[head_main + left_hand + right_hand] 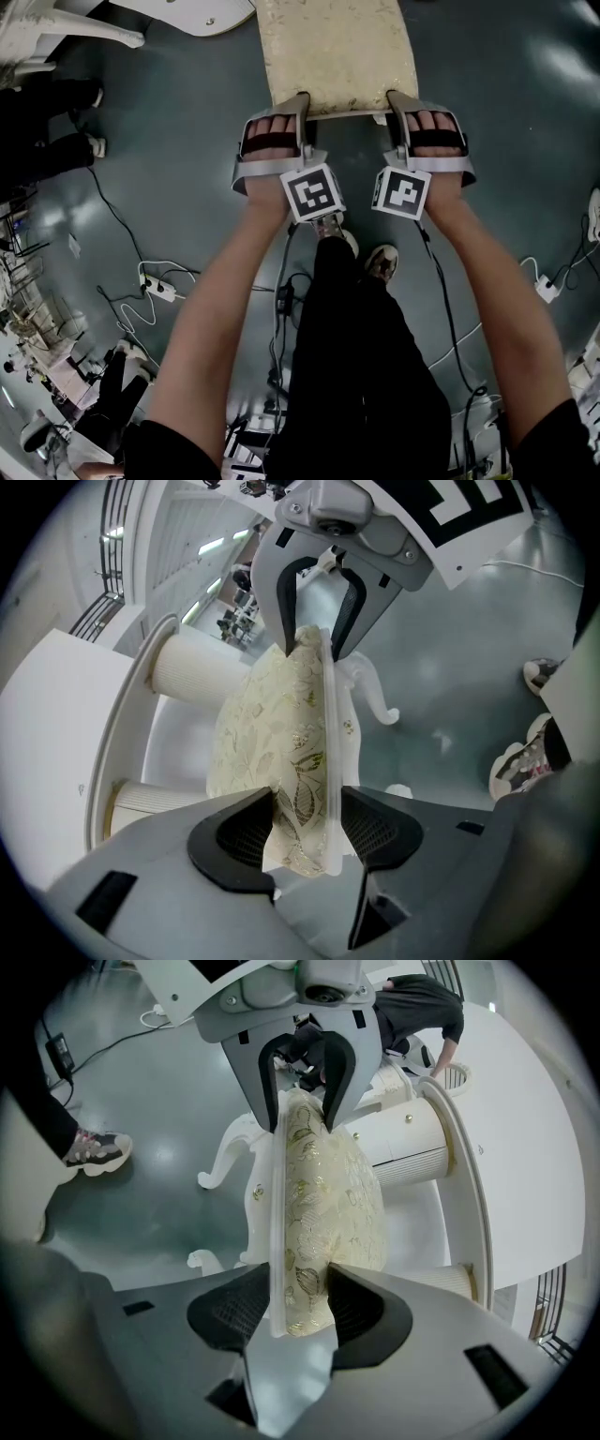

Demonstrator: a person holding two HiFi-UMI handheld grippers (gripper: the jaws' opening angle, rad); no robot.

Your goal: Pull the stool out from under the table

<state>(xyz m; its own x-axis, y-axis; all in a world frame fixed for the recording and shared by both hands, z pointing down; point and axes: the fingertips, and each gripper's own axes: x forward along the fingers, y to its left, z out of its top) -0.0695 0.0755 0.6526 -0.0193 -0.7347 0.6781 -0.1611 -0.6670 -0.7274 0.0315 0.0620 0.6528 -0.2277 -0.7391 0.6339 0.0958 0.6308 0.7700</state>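
Reaching forward and down, forearms side by side, I have my left gripper (300,101) and right gripper (398,99) clamped on the near seat edge of the stool (337,47), which stands by the white table (56,742).

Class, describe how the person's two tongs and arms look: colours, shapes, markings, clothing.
Both the left tongs and right tongs have grey bodies with black meshed pads. Each carries a white cube printed with black square markers, and a black strap crosses the fingers. Forearms are bare; short sleeves are black.
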